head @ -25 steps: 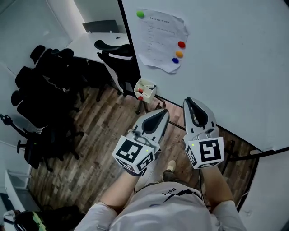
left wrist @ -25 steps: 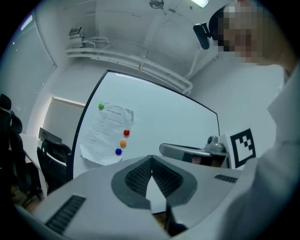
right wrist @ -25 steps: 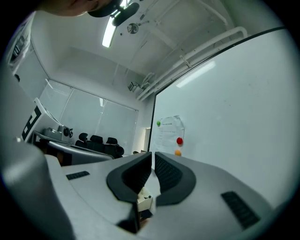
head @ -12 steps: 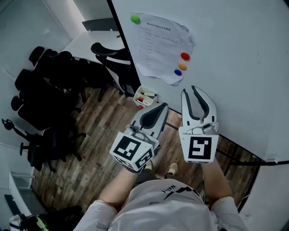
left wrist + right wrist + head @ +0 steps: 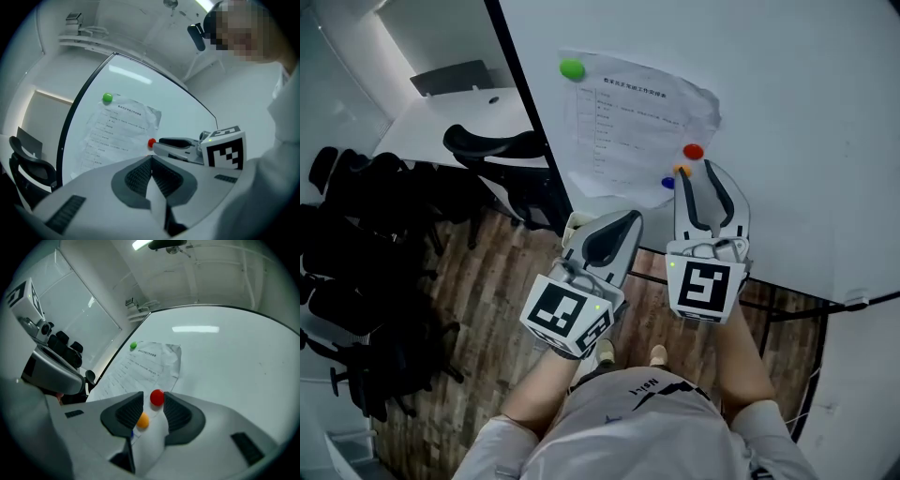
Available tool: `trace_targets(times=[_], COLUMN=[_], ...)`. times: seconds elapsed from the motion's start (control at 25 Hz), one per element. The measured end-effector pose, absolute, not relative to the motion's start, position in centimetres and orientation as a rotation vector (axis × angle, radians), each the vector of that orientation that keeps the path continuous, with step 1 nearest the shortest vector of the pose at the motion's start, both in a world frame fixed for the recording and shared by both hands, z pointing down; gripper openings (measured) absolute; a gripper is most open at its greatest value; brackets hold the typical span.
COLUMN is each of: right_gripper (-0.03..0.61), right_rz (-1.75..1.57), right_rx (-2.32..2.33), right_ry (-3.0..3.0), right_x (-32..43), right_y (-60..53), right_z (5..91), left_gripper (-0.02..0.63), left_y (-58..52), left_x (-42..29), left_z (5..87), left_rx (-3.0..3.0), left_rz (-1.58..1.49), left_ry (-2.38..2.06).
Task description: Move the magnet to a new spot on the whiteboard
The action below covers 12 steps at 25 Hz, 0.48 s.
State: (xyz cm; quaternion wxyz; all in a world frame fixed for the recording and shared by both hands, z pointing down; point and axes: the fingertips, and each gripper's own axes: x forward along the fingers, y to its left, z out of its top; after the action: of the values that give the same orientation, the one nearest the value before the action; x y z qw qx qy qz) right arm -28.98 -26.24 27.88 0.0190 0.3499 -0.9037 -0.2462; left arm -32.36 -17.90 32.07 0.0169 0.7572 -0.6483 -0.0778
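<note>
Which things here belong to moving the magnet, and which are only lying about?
Job: whiteboard; red magnet, likely the target; right tool, jaws just opening, magnet lined up ahead, not gripped.
Lying about: left tool, shut; paper sheet; green magnet; orange magnet; blue magnet; office chairs.

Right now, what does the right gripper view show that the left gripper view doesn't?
Only right gripper view: orange magnet, plus the right gripper with jaws apart, having just been opening; red magnet sighted in the gap, pads off it. Only left gripper view: left gripper with jaws shut, empty. Both: red magnet, green magnet, paper sheet, whiteboard.
</note>
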Motion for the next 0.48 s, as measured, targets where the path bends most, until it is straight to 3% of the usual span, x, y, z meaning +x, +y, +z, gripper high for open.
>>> trace_targets(times=[0.48], right_gripper=[0.133], right_rz=[-0.853], right_rx=[1.338], right_ry=[-2.505], right_x=[-30.2], right_y=[-28.7], right_z=[27.8], left_gripper=[0.011], left_y=[-20.9], left_x=[-35.2], left_z=[32.7], left_rx=[2.476], left_rz=[-0.272], left_ry=[-1.819])
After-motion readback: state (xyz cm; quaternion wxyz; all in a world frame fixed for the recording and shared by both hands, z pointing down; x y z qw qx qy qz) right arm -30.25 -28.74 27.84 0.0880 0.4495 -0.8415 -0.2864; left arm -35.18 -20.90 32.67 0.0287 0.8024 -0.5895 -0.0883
